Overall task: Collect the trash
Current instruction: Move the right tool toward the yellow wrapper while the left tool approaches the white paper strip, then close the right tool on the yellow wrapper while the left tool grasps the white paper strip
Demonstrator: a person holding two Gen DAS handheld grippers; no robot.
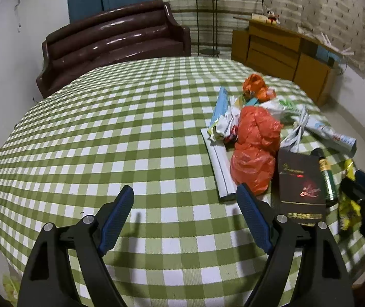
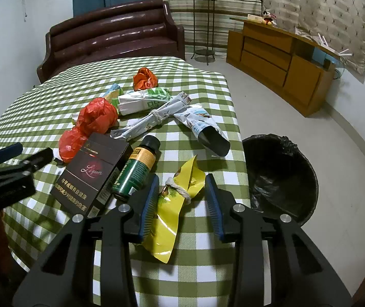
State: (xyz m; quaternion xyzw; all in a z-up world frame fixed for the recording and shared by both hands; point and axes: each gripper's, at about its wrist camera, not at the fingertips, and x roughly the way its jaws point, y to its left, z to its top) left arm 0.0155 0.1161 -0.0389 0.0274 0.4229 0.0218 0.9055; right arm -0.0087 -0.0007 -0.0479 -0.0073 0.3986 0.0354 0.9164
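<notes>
Trash lies on a green checked table [image 1: 105, 133]. A yellow knotted wrapper [image 2: 174, 204] lies between the open fingers of my right gripper [image 2: 182, 184], which straddles it without closing. Beside it lie a green bottle [image 2: 136, 166], a dark cigarette box [image 2: 95, 171], red plastic bags [image 2: 95, 117] and rolled papers [image 2: 154, 120]. My left gripper [image 1: 185, 199] is open and empty over bare cloth, left of the red bag [image 1: 254, 143] and the box [image 1: 300, 181]. The yellow wrapper also shows in the left wrist view [image 1: 348, 204].
A black-lined waste bin [image 2: 282, 174] stands on the floor just right of the table edge. A brown sofa [image 2: 110, 35] is behind the table, a wooden cabinet [image 2: 284, 61] at the back right, and a plant stand [image 2: 205, 20] by the curtain.
</notes>
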